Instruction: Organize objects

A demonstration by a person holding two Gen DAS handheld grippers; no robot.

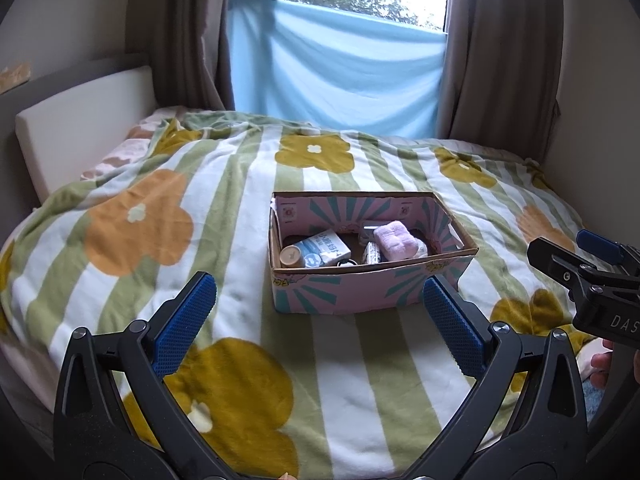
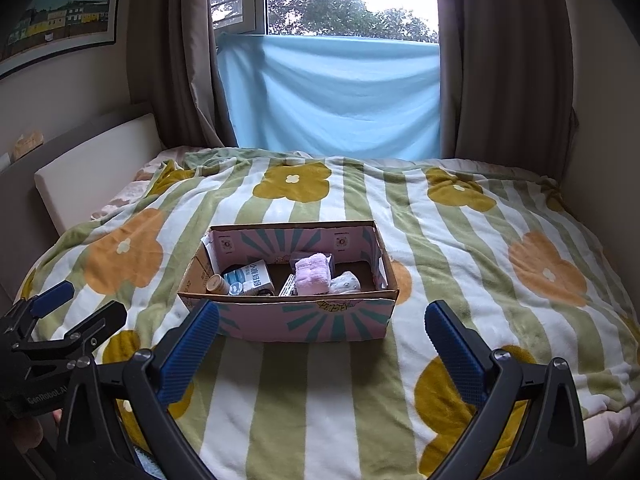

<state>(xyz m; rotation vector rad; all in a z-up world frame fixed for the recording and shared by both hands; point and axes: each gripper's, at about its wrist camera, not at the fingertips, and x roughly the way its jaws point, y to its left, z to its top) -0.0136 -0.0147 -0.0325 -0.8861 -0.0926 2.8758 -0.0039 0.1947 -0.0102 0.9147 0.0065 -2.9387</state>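
A pink and teal cardboard box (image 1: 340,294) (image 2: 304,322) stands open on the bed. Inside lie a pink plush cloth (image 1: 394,240) (image 2: 313,276), a white and blue carton (image 1: 324,250) (image 2: 250,278), a small round tan jar (image 1: 291,258) (image 2: 218,284) and a white patterned cloth (image 2: 347,282). My left gripper (image 1: 320,292) is open and empty, held above the blanket just short of the box. My right gripper (image 2: 322,322) is open and empty, also just short of the box. Each gripper shows in the other's view, the right (image 1: 576,256) and the left (image 2: 72,304).
The bed is covered by a green and white striped blanket (image 1: 352,392) (image 2: 460,240) with large flowers. A white headboard pad (image 1: 84,120) runs along the left. Brown curtains (image 2: 500,80) and a light blue sheet (image 2: 336,96) hang over the window behind the bed.
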